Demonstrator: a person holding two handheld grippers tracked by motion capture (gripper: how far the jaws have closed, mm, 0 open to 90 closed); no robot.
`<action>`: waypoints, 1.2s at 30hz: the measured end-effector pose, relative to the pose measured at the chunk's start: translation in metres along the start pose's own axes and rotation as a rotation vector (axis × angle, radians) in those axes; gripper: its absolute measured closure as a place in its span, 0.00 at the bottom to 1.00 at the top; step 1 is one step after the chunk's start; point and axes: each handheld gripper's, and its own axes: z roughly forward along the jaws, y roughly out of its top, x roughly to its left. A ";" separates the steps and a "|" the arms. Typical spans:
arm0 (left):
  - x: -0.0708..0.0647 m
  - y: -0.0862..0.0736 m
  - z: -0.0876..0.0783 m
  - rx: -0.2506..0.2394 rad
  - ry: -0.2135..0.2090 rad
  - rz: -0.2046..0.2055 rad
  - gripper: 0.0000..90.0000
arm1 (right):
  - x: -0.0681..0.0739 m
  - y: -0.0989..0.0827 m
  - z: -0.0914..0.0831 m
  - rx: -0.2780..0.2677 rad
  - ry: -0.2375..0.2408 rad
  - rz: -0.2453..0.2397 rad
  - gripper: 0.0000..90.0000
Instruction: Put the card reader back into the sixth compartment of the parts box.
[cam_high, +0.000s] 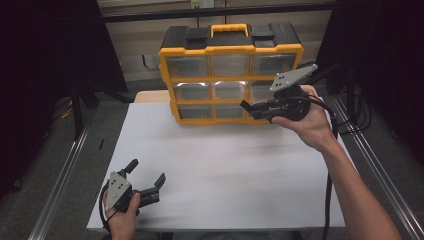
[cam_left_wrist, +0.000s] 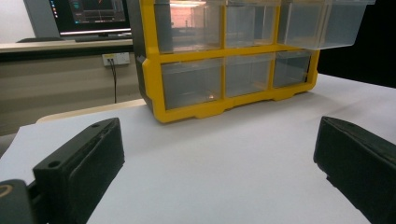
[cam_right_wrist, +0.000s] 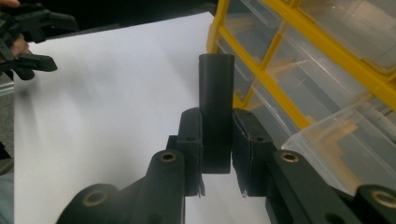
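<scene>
A yellow-and-black drawer organizer (cam_high: 230, 50) with clear drawers stands upright at the far edge of the white table. My right gripper (cam_high: 250, 107) hovers in front of its right side, above the table. In the right gripper view it (cam_right_wrist: 218, 117) is shut on a black rectangular block (cam_right_wrist: 215, 84) that sticks out past the jaws. One clear drawer (cam_right_wrist: 341, 144) stands pulled out beside it, and it also shows in the left gripper view (cam_left_wrist: 322, 23). My left gripper (cam_high: 146, 171) rests low at the table's near left corner. Its jaws (cam_left_wrist: 217, 135) are wide open, with nothing between them.
The white table top (cam_high: 225, 160) stretches between the two grippers. Metal rails (cam_high: 65, 170) run along both sides of the table. A monitor (cam_left_wrist: 93, 14) and a wall socket (cam_left_wrist: 114, 58) stand behind the organizer. The left gripper (cam_right_wrist: 28, 42) shows far off in the right gripper view.
</scene>
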 end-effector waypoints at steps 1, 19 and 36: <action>0.000 0.000 0.000 0.002 0.001 -0.001 0.02 | -0.002 0.001 -0.001 0.006 -0.003 0.004 0.82; 0.001 0.000 0.000 -0.002 0.000 0.002 0.02 | -0.035 0.010 -0.022 0.066 -0.091 0.043 0.82; 0.002 0.000 0.001 -0.003 0.000 -0.004 0.02 | -0.063 0.021 -0.017 0.168 -0.129 0.079 0.82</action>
